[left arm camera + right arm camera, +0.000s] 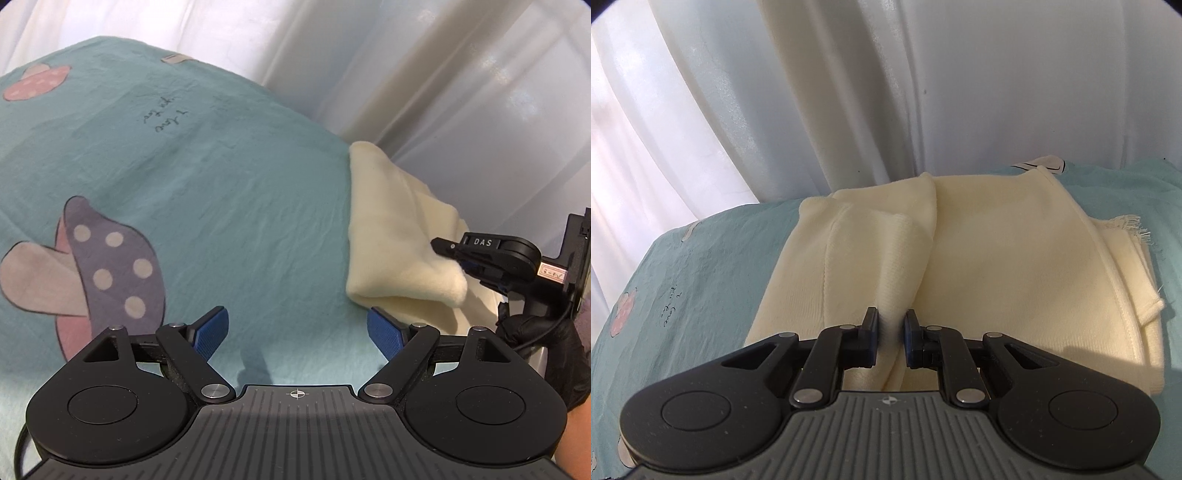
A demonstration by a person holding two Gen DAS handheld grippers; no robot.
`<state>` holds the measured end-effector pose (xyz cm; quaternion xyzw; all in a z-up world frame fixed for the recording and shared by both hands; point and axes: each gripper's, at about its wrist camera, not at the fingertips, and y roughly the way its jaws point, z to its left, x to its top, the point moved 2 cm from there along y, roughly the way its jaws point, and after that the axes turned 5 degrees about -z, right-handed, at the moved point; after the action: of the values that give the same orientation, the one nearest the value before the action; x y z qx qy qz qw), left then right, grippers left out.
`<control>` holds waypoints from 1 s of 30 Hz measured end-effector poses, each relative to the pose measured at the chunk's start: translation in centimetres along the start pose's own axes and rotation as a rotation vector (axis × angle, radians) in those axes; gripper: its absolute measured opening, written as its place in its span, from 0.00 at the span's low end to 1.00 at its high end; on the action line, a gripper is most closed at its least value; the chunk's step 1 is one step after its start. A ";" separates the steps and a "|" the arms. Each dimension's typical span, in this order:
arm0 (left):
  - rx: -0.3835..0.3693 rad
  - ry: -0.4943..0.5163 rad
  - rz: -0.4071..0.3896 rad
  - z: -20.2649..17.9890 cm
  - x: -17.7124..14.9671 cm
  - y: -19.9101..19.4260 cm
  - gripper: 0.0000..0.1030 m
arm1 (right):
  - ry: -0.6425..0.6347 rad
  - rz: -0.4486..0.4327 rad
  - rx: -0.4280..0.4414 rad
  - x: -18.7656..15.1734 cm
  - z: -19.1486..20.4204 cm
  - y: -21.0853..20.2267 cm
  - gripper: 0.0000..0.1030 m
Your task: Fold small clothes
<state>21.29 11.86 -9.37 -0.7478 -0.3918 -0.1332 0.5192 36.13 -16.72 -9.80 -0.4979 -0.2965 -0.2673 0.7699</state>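
Note:
A cream knitted garment (399, 236) lies partly folded on the teal bedsheet (221, 184), at the right of the left wrist view. My left gripper (297, 317) hovers open over bare sheet just left of the garment, with nothing between its blue pads (210, 332). My right gripper (452, 256) comes in from the right and pinches the cloth's near corner. In the right wrist view the right gripper (891, 317) is shut on a raised ridge of the cream garment (997, 258), which runs up from the pads toward the far edge.
The sheet carries mushroom prints (110, 266) and small handwriting. White curtains (849, 92) hang close behind the bed's far edge. A black-gloved hand (546, 343) holds the right gripper. A frayed hem (1126, 225) shows at the garment's right side.

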 end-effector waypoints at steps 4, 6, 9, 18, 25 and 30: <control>-0.023 0.042 -0.024 -1.6 1.5 2.8 0.85 | 0.011 -0.007 0.019 -0.2 -0.4 -0.1 0.12; -0.029 0.032 -0.027 -2.2 2.3 4.1 0.85 | 0.040 -0.007 0.037 -0.1 -0.7 -0.4 0.12; -0.045 0.013 -0.001 -2.6 3.0 5.8 0.85 | 0.087 0.007 0.086 0.2 -1.4 -0.1 0.16; -0.055 0.027 0.061 -3.5 2.3 8.8 0.85 | 0.355 0.074 0.260 0.6 -3.7 2.4 0.32; -0.112 0.175 0.069 -5.0 1.1 7.3 0.85 | -0.027 -0.057 0.107 2.4 0.9 -0.3 0.11; -0.079 0.208 0.104 -6.3 0.3 8.6 0.85 | -0.158 -0.153 -0.019 3.5 -0.1 -2.8 0.11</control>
<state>29.01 5.13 -12.33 -0.7690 -0.2909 -0.1984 0.5335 36.53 -18.25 -5.61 -0.5008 -0.3909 -0.2878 0.7166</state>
